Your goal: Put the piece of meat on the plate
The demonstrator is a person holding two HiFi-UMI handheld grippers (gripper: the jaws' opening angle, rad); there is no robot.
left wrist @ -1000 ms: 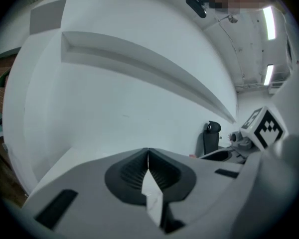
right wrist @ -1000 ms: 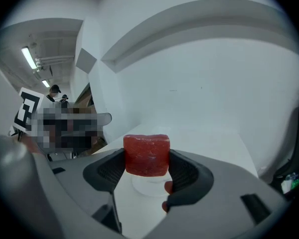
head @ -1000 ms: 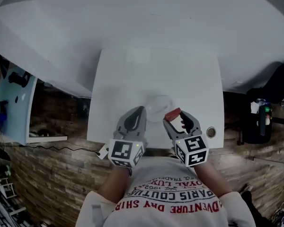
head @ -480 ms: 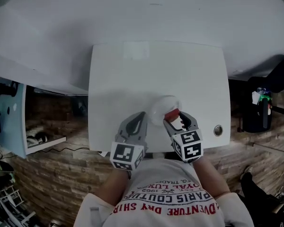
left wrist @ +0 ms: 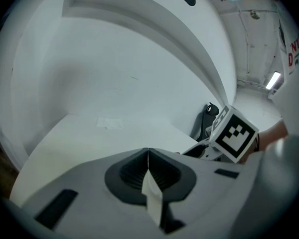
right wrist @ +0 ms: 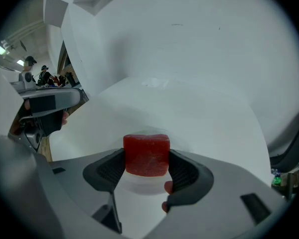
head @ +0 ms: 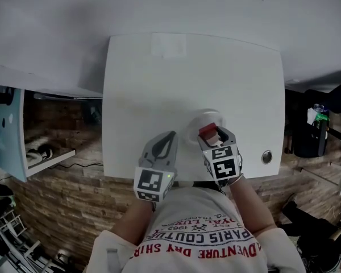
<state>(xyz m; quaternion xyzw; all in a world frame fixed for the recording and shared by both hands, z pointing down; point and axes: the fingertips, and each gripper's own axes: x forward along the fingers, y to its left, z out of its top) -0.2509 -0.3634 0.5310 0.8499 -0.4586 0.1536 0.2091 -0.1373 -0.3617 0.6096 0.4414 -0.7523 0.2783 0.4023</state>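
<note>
A red cube of meat [right wrist: 146, 155] sits clamped between the pads of my right gripper [right wrist: 147, 169]. In the head view that gripper [head: 210, 131] holds the meat [head: 207, 131] over the near rim of a small white plate [head: 200, 120] on the white table [head: 159, 84]. The plate [right wrist: 138, 184] shows pale beneath the meat in the right gripper view. My left gripper [head: 168, 136] hovers just left of the plate, shut on nothing. In its own view the left gripper [left wrist: 148, 164] has its jaws pressed together.
A round metal grommet [head: 266, 156] sits in the table near its front right corner. A pale label [head: 169, 45] lies at the table's far edge. The front edge runs just under both grippers. A shelf unit [head: 11, 129] stands left, dark clutter [head: 318, 124] right.
The right gripper has carried the meat a little forward and right, over the plate's near rim. The left gripper has stayed shut beside it. The head camera's view has shifted.
</note>
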